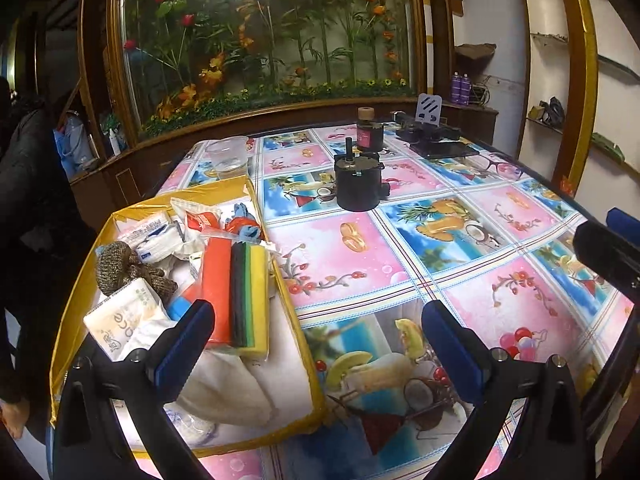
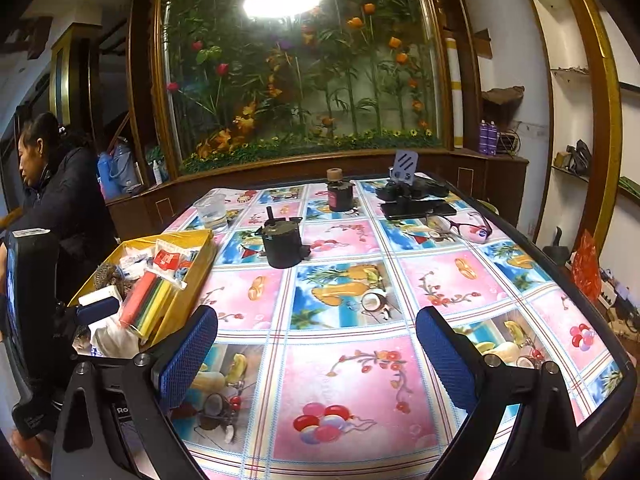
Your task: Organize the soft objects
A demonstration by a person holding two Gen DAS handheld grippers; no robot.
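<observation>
With both the left tongs (image 1: 320, 344) and right tongs (image 2: 316, 352) wide and empty above the worktop (image 2: 360, 280), the soft things already sit in the yellow box (image 1: 292, 312), so lower in gently and pinch only one.

both grippers (image 1: 318, 330) (image 2: 316, 338) spread wide, seemingly empty

Both wrist cameras are looking forward between their own fingers (image 1: 192, 344) across the desk (image 1: 500, 216) toward the flower display (image 1: 260, 40). The left view is sitting close over the yellow box (image 1: 304, 344); the right view is seeing that box (image 2: 192, 276) from farther right.
</observation>
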